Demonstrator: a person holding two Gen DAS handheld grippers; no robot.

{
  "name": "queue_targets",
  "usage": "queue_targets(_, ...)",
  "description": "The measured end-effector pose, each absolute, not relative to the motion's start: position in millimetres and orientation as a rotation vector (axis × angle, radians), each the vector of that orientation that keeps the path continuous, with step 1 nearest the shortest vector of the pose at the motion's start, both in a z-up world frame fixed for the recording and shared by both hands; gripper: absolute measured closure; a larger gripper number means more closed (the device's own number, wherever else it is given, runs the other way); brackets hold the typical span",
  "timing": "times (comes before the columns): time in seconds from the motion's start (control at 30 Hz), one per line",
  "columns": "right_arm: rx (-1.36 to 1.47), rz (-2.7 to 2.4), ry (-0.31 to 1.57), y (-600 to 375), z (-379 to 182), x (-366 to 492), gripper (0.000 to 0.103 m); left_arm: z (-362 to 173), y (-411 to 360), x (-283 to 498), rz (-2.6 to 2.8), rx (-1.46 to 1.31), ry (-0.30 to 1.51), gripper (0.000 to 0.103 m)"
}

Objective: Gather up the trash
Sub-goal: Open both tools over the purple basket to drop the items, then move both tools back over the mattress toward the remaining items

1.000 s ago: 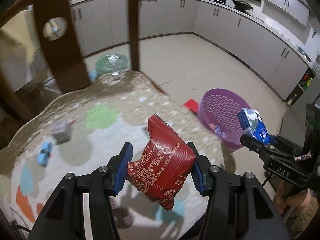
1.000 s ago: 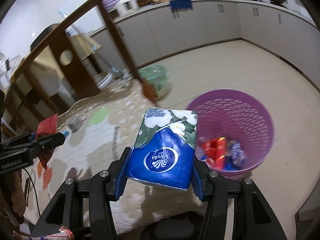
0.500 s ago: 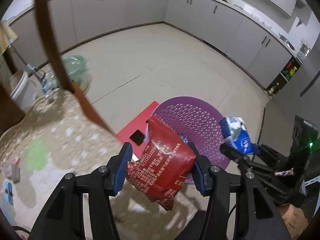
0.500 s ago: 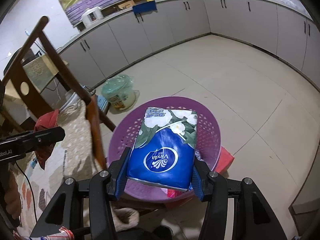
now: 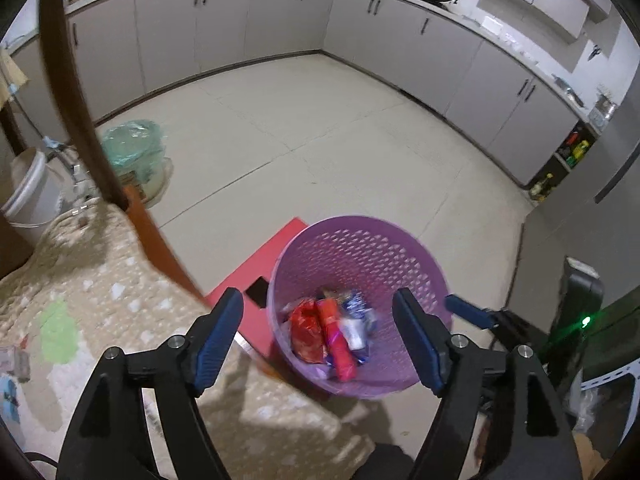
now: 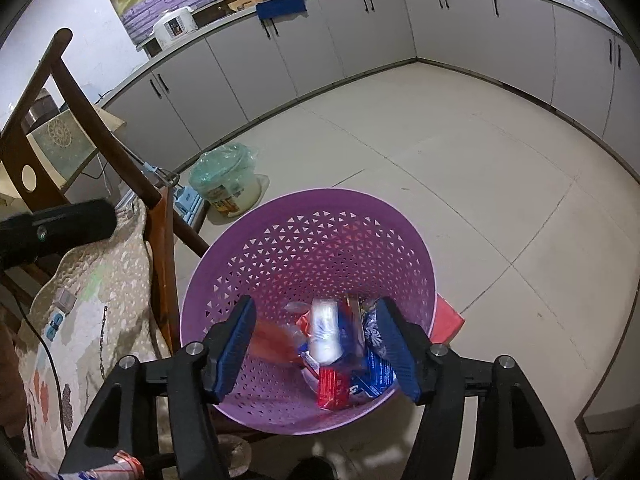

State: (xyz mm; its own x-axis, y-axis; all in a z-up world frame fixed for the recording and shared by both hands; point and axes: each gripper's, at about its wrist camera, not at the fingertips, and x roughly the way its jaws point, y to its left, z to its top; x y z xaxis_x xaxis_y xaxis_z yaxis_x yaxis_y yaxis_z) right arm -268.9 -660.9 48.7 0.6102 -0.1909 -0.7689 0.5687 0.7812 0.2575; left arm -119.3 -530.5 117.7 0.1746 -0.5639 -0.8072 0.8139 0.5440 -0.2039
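A purple perforated basket [image 5: 352,240] stands on the floor beside the table; it also shows in the right wrist view [image 6: 312,232]. Red and blue wrappers lie in it, among them a red snack bag [image 5: 306,330] and a blue tissue pack [image 6: 376,356]. A blurred red shape [image 6: 272,344] and a blurred white-blue one [image 6: 326,330] show over the basket's inside. My left gripper [image 5: 318,336] is open and empty above the basket. My right gripper [image 6: 322,344] is open and empty above it too. Its blue fingertip [image 5: 468,314] shows in the left wrist view.
A table with a patterned beige cloth [image 5: 80,292] is at left, with a brown wooden chair [image 6: 80,100] beside it. A red mat [image 5: 256,268] lies under the basket. A green plastic-wrapped pot [image 6: 228,184] and a white bucket [image 5: 28,196] stand on the tiled floor. Grey cabinets line the walls.
Both grippers moved over the basket and opened. The red snack bag left my left gripper and the blue tissue pack left my right gripper; both now lie in the basket.
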Motion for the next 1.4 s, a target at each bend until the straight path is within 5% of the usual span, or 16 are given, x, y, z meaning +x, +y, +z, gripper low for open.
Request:
queue_targets(0.83, 0.394, -0.316, 0.802, -544.0, 105.7, -249.6, 0.027, 138.0, -293.8, -136.1, -0.631, 0.222, 0.865, 0.016)
queue_targets(1.4, 0.268, -0.124, 0.883, -428.6, 106.6, -204.6, 0.023, 81.4, -105.2, -86.7, -0.283, 0.165, 0.944, 0.013)
